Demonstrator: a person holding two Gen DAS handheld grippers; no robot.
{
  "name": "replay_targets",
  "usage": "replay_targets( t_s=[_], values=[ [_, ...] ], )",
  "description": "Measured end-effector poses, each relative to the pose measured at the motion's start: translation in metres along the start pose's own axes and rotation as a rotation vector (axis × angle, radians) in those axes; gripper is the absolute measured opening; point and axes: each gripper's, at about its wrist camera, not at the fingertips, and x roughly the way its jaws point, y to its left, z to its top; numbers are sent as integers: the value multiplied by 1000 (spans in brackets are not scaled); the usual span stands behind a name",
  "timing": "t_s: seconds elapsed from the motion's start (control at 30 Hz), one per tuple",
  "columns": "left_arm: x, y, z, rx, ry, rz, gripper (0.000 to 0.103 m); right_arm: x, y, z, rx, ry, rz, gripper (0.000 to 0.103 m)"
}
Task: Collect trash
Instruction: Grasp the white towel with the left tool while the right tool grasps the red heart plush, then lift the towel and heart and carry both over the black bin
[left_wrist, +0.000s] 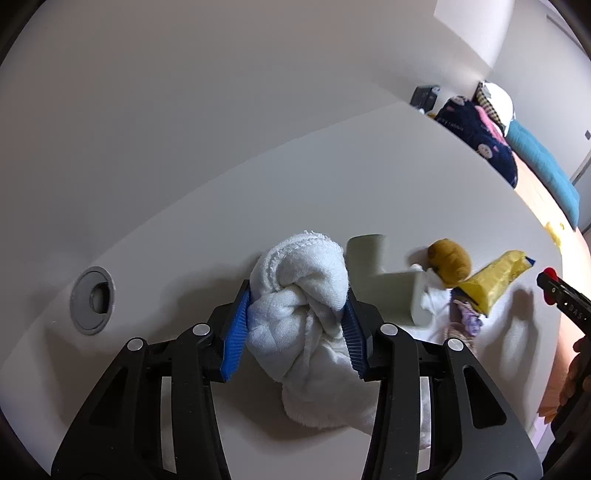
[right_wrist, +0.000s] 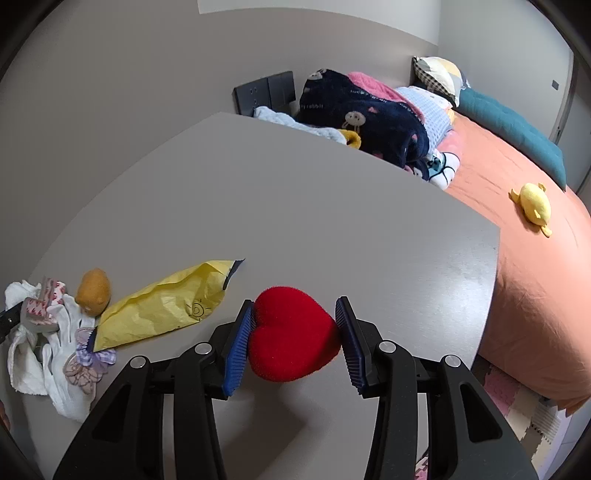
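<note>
Left claw (left_wrist: 297, 325) is clamped on a bunched white towel (left_wrist: 303, 295) above the table (left_wrist: 221, 206). Right claw (right_wrist: 293, 339) pinches a red heart (right_wrist: 291, 336) at mid-width. Yellow wrapper (right_wrist: 166, 306), probable trash, lies flat left of it.

Table (right_wrist: 295, 206) beyond yellow wrapper (right_wrist: 162, 302) looks open, apparently unobstructed.

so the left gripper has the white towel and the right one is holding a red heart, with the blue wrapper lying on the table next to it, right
Not quite: the wrapper is yellow, not blue, as the right wrist view shows. The rest holds: the left gripper is clamped on the white towel, and the right gripper has the red heart between its fingers, with the wrapper lying on the table beside it.
</note>
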Motion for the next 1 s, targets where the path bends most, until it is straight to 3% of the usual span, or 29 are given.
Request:
replay_targets(
  t_s=[0.43,1.0],
  values=[
    [-49,-18,-8,12,-80,-11,45,-47,-18,-10,25,-66,12,46],
    [-75,-110,-37,135,-106,-108,45,-121,-72,-49,56,-149,-13,46]
  ],
)
